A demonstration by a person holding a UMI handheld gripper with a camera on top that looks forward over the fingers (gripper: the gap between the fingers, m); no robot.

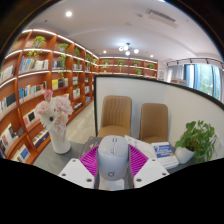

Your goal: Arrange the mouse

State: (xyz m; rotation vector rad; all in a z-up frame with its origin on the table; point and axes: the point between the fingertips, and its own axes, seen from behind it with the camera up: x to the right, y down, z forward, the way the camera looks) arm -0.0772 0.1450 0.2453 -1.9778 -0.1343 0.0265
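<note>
A light grey computer mouse (113,157) sits between my gripper's (113,160) two fingers, its back end toward the camera. The magenta pads (91,159) press on both of its sides, so the gripper is shut on the mouse. It is held up above the white table (80,147); the room shows behind it. The mouse's underside is hidden.
A white vase with pale flowers (57,115) stands on the table ahead to the left. A potted green plant (197,140) and stacked books (166,151) lie ahead to the right. Two tan chairs (116,116) stand beyond the table. Bookshelves (40,80) line the left wall.
</note>
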